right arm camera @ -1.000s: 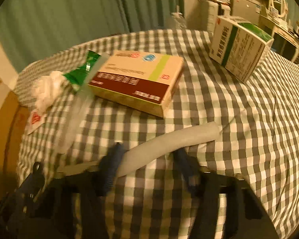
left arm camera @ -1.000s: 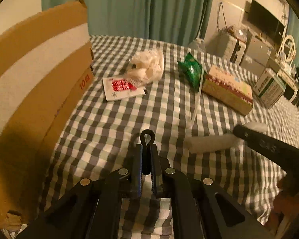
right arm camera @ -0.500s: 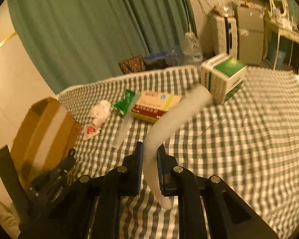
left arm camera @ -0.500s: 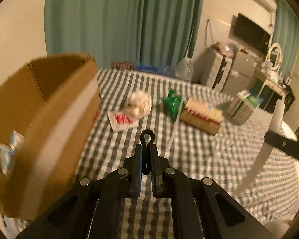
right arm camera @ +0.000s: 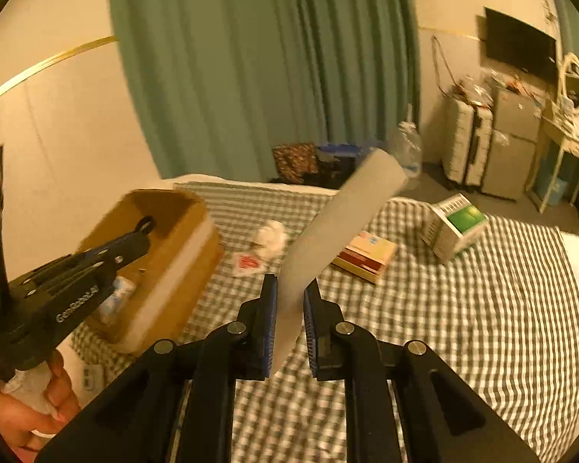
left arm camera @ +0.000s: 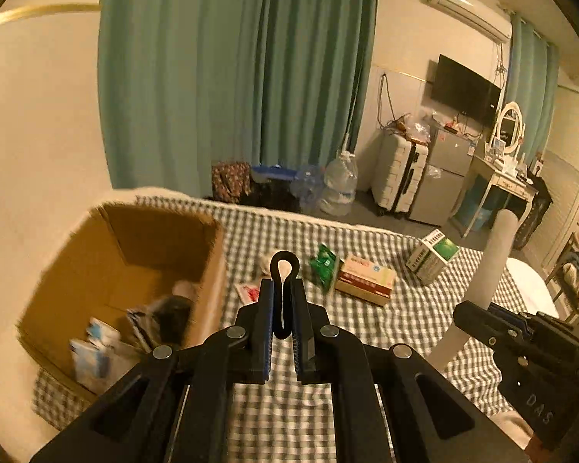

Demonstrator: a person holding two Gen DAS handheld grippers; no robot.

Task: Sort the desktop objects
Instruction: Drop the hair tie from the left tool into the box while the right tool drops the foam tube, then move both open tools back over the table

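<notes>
The right gripper (right arm camera: 289, 305) is squeezing a long white foam tube (right arm camera: 339, 239) near its bottom end. The tube is up in the air, tilted up and to the right, high above the checked surface (right arm camera: 463, 308). It looks light and soft, like a pool noodle, so it should be easy to carry. It may bend or wobble because it is held so far down. A hold closer to the middle would keep it steadier.

The left gripper (left arm camera: 283, 305) is closed on a small black loop (left arm camera: 284, 266), maybe a clip or a hair tie. It is thin and small, so it could slip out.

The cardboard box (left arm camera: 135, 270) sits on the left side, open on top, with some things already inside. I think the tube goes in there. The tube is long, so it may hit the box wall or stick out.

Still lying on the surface are a flat orange and red box (right arm camera: 366, 256), a white and green box (right arm camera: 455, 227) tipped over, a crumpled white bag (right arm camera: 270, 237), a small red and white packet (right arm camera: 247, 262) and a green packet (left arm camera: 324, 266). They are well apart from the tube, so nothing blocks the way to the box.
</notes>
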